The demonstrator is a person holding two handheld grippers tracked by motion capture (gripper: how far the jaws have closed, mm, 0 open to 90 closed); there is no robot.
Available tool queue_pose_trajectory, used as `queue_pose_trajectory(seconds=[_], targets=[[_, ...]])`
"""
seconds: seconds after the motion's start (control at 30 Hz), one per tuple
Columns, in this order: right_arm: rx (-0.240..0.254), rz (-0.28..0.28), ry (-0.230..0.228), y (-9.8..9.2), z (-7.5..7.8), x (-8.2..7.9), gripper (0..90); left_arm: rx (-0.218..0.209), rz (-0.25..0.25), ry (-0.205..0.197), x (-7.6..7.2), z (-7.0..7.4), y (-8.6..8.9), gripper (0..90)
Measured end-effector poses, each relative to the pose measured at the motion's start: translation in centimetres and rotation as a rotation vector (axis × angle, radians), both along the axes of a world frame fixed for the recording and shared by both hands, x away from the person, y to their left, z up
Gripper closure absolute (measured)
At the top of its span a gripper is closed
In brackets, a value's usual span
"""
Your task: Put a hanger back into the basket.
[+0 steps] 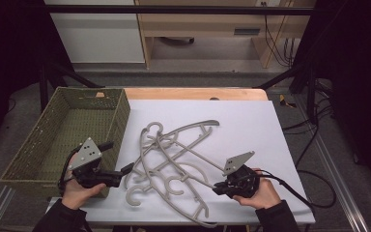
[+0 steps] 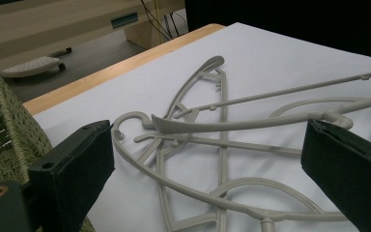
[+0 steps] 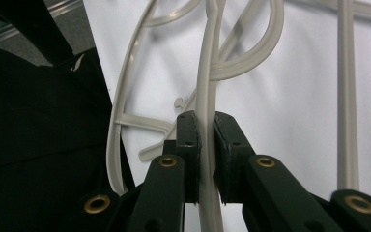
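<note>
Several grey plastic hangers point(image 1: 174, 154) lie tangled in a pile in the middle of the white table top. My left gripper point(image 1: 117, 157) is at the pile's left edge, beside the green woven basket point(image 1: 121, 121), and a hand holds it. In the left gripper view its jaws stand wide open point(image 2: 207, 159), level with the hangers point(image 2: 222, 125) ahead and with nothing between them. My right gripper point(image 1: 217, 188) is at the pile's front right. Its jaws point(image 3: 206, 133) are shut on one thin hanger arm point(image 3: 207, 87), which runs up between the pads.
The basket point(image 2: 5, 125) takes up the table's left side and looks empty. A bare stretch of white table top point(image 1: 241, 121) lies to the back right. A wooden table edge point(image 1: 193, 93) runs along the back. Cables point(image 1: 314, 188) trail off the right side.
</note>
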State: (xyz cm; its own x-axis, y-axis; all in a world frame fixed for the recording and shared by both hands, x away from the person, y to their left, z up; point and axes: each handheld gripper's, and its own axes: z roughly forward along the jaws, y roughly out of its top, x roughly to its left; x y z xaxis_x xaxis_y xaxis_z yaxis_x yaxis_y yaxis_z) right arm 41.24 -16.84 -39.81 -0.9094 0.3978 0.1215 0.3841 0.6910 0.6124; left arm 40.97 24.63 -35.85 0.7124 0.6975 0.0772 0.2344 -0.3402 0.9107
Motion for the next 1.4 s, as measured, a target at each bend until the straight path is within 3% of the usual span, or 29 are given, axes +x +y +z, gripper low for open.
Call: queue_pose_trajectory(seconds=[0.33, 0.53, 0.6, 0.63, 0.8, 0.93, 0.97, 1.0, 1.1, 1.4], targets=[[0.077, 0.054, -0.023, 0.1, 1.8, -0.1, 82.1, 0.064, -0.041, -0.003, -0.2, -0.2, -1.0, 4.6], [0.087, 0.088, -0.028, 0.5, 2.7, -0.1, 82.1, 0.155, -0.102, -0.024, -0.5, -0.3, -1.9, 4.8], [0.100, 0.100, -0.026, 0.7, 2.9, -0.1, 82.1, 0.166, -0.118, -0.024, -0.6, -0.4, -2.3, 5.0], [0.112, 0.113, -0.023, 0.9, 3.0, 0.0, 82.1, 0.187, -0.146, -0.023, -0.7, -0.5, -2.7, 5.1], [0.100, 0.149, -0.023, 1.4, 3.3, 0.0, 82.1, 0.250, -0.167, -0.038, -0.8, -0.8, -3.5, 6.4], [0.103, 0.196, -0.015, 2.1, 3.5, -0.1, 82.1, 0.317, -0.200, -0.047, -0.9, -1.4, -4.4, 12.1], [0.101, 0.210, -0.016, 2.5, 3.7, -0.3, 82.1, 0.356, -0.215, -0.055, -0.9, -1.7, -4.8, 15.2], [0.101, 0.210, -0.016, 2.5, 3.7, -0.3, 82.1, 0.356, -0.215, -0.055, -0.9, -1.7, -4.8, 15.9], [0.108, 0.247, -0.013, 2.8, 3.8, -0.5, 82.0, 0.416, -0.240, -0.072, -1.1, -2.2, -5.6, 21.7], [0.110, 0.276, 0.010, 3.0, 3.6, -0.7, 82.1, 0.462, -0.262, -0.117, -1.5, -2.8, -6.3, 38.6]])
